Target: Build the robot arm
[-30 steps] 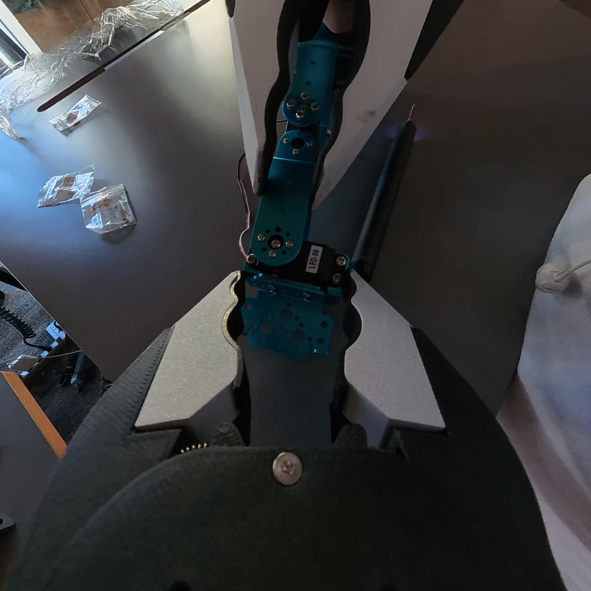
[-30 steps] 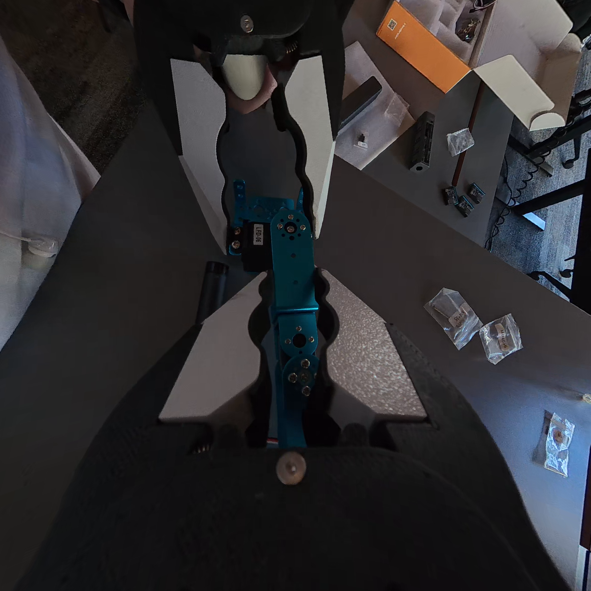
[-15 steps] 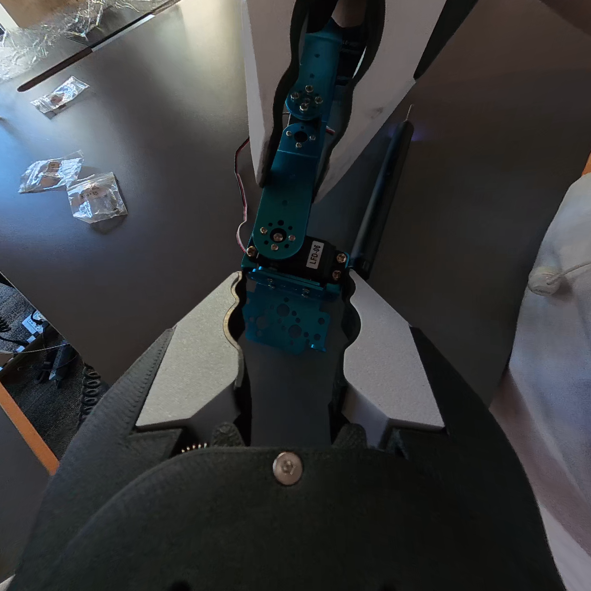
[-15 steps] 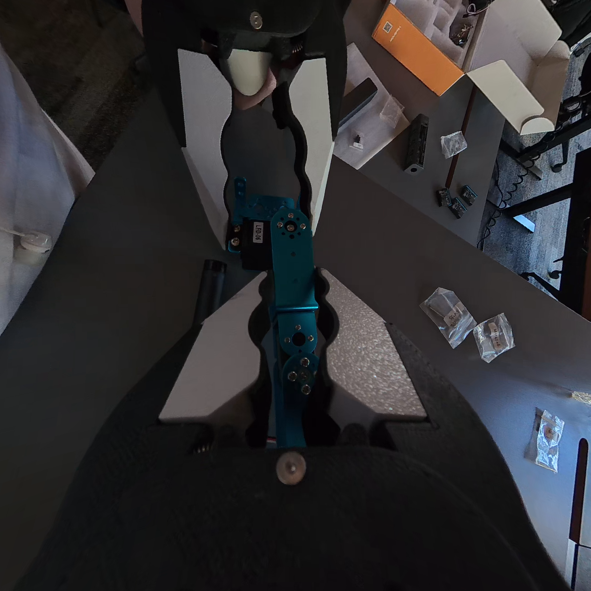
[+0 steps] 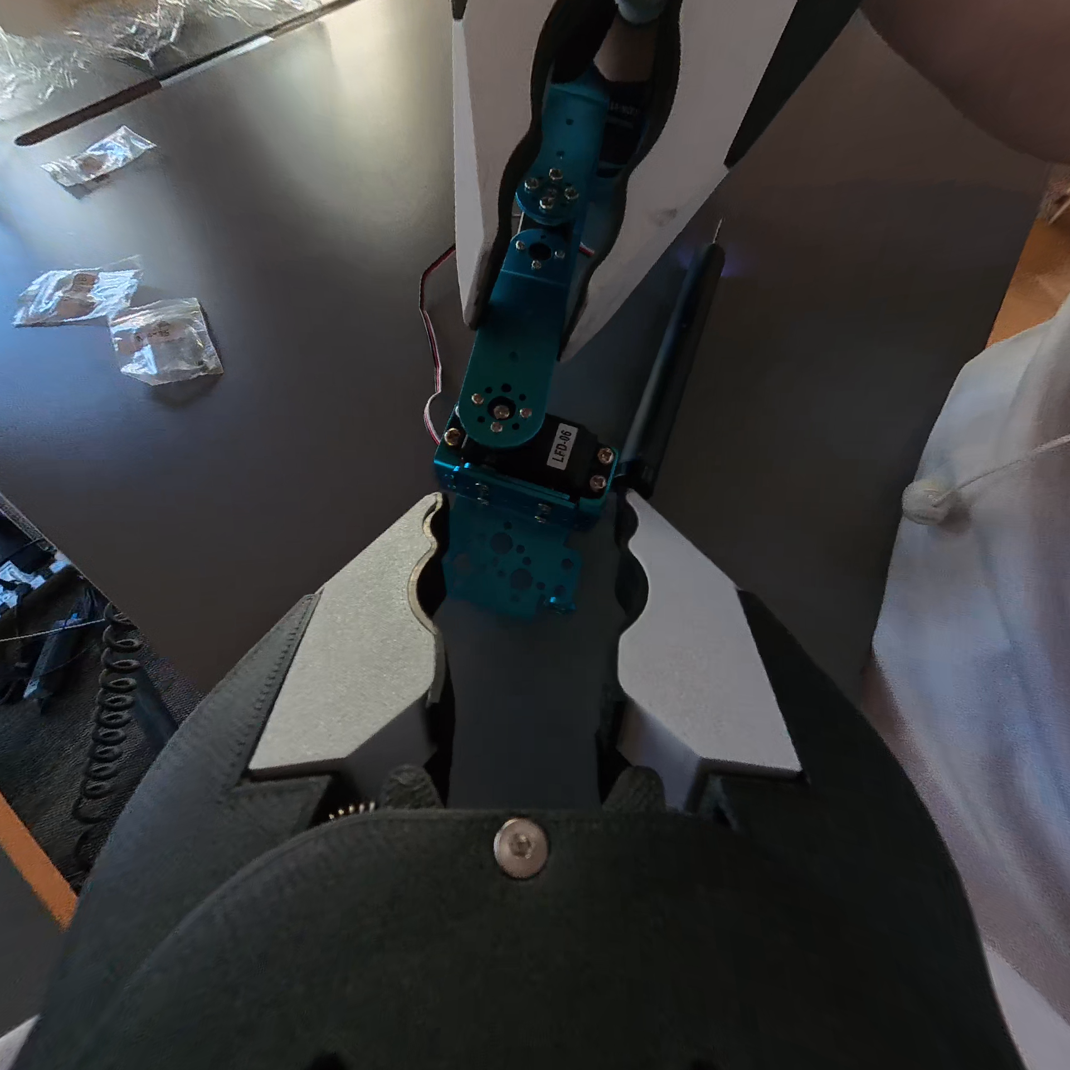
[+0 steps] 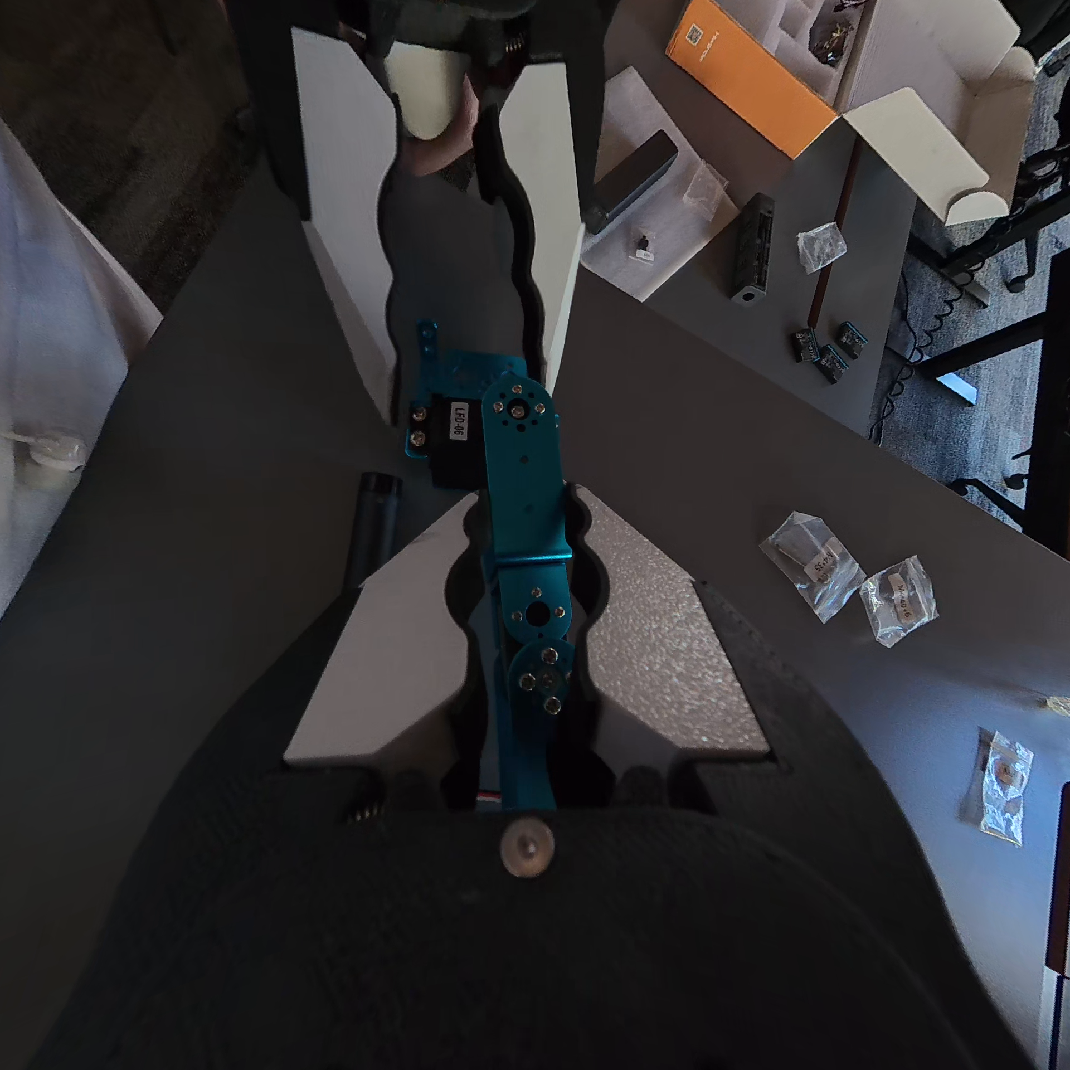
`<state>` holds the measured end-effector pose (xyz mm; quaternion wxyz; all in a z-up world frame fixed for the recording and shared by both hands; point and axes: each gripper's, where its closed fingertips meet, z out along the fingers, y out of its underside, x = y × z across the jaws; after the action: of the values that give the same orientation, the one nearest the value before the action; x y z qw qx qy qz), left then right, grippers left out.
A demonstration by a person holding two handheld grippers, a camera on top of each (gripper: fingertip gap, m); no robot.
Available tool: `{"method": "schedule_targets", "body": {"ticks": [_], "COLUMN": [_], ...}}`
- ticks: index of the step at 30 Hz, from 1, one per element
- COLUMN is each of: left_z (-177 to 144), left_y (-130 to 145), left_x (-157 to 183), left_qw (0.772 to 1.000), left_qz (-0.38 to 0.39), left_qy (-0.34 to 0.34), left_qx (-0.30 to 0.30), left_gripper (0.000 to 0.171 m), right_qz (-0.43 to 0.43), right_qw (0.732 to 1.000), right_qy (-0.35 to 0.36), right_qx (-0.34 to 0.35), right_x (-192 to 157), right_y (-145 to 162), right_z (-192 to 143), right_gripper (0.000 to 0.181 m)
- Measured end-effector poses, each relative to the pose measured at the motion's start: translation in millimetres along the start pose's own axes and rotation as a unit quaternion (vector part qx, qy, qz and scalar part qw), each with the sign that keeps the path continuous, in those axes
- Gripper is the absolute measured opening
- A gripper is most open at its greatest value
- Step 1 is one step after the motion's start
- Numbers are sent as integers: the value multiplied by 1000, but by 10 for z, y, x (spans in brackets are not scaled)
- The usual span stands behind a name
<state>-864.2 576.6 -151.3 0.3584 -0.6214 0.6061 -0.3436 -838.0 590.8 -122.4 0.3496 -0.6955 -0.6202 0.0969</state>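
Facing each other above a grey table (image 5: 278,463), both grippers are seen: the right gripper (image 6: 524,509) is clamped on a blue metal arm (image 6: 530,521), while the left gripper (image 5: 530,504) stands apart around its perforated plate (image 5: 509,570). A black pen (image 5: 671,382) lies beside; small bags (image 5: 165,341) farther off.

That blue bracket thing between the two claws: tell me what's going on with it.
A person holds a claw in each hand over a dark table. The right claw is shut on the blue servo bracket assembly by its long arm. The left claw stands at the perforated plate end; whether it grips is unclear. A dark screwdriver lies beside it, small plastic bags farther off.
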Motion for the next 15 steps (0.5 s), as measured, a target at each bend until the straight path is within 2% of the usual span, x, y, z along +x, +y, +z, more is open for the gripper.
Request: {"method": "schedule_targets", "body": {"ticks": [3,5,9,15], "left_z": [11,41,131,237], "left_y": [-28,-85,-149,-103], "left_x": [-19,-55,-69,-8], "left_qw": [1000,999,997,995], "left_qz": [9,39,72,91], "left_qy": [-16,-27,-3,36], "left_qx": [4,12,14,-13], "left_gripper": [82,88,87,73], "right_qz": [1,1,1,8], "right_qw": [1000,1000,1000,1000], "right_qy": [-2,-2,-4,-12], "right_qx": [0,0,0,-3], "right_x": [0,-1,-7,-24], "right_y": [-2,-3,-4,-7], "right_z": [1,0,-2,3], "right_gripper": [27,27,27,30]}}
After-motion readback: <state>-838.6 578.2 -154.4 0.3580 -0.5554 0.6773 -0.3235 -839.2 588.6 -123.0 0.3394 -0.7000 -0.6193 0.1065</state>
